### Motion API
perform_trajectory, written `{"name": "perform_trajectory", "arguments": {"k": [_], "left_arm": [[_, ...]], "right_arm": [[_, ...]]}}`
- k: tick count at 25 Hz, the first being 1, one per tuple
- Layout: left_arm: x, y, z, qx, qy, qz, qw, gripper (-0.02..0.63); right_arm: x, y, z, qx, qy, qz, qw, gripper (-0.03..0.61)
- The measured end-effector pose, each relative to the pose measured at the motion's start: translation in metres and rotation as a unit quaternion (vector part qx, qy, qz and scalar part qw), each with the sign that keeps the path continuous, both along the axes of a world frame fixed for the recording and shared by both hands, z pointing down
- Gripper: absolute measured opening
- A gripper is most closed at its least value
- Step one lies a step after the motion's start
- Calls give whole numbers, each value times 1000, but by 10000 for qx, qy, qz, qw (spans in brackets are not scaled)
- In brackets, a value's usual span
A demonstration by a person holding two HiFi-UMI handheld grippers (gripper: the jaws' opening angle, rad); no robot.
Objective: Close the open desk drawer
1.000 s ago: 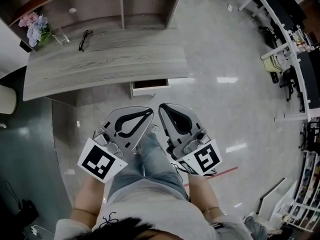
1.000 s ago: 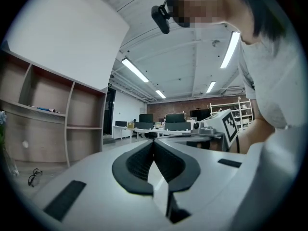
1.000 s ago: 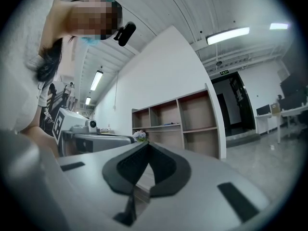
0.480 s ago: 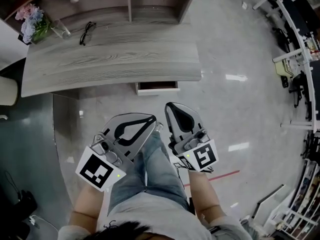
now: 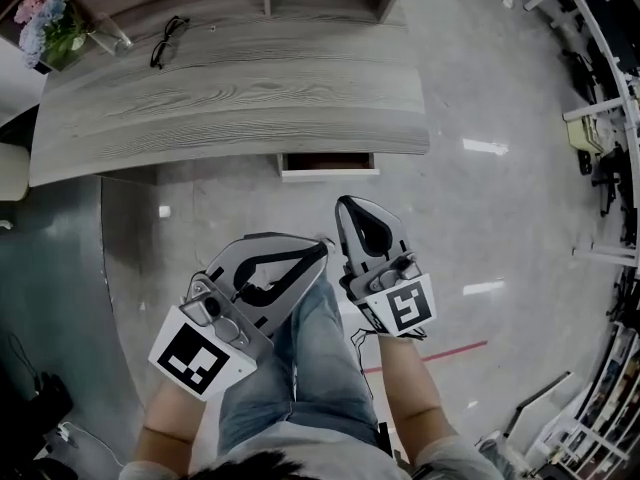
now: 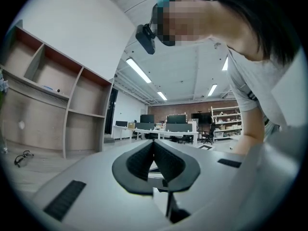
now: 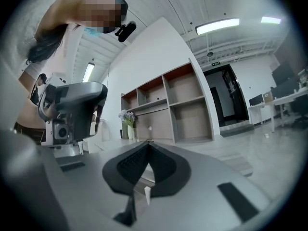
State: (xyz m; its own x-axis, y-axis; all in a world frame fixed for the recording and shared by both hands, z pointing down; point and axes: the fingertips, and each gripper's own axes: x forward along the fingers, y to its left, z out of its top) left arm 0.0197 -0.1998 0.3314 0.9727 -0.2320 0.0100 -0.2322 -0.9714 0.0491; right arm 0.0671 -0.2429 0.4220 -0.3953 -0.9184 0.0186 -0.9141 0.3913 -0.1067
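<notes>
— Well, where is the drawer (image 5: 328, 164)?

— It pokes out under the front edge of the grey surface (image 5: 230, 108), right of its middle. It is ahead of both tools and well apart from them. Only the head view shows it; neither gripper view has it in frame.

— And the tools?

— The left tool (image 5: 318, 250) and the right tool (image 5: 347, 208) each have their jaws pressed together with nothing between them. The gripper views settle that. From above you only see two closed loops.

— What could go wrong?

— I'd guess a push landing off-centre on the drawer front, so it skews and jams. Or a tip could slide over the top lip into the drawer. Aiming blind would be the cause, since the tool cameras look up toward shelf and ceiling, not down at the front.
</notes>
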Motion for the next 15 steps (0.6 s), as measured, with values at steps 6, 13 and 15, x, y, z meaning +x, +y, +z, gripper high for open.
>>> {"name": "perform_trajectory", "arguments": {"k": [6, 13, 15], "left_arm": [[2, 7, 23, 90, -12, 51, 9999, 11], [-7, 15, 49, 196, -47, 144, 9997, 11], [-13, 15, 59, 192, -55, 162, 9997, 11]], "right_arm": [[4, -4, 34, 109, 47, 45, 9999, 8], [-1, -7, 68, 168, 43, 209, 9996, 8], [-5, -7, 80, 155, 50, 253, 9995, 8]]}}
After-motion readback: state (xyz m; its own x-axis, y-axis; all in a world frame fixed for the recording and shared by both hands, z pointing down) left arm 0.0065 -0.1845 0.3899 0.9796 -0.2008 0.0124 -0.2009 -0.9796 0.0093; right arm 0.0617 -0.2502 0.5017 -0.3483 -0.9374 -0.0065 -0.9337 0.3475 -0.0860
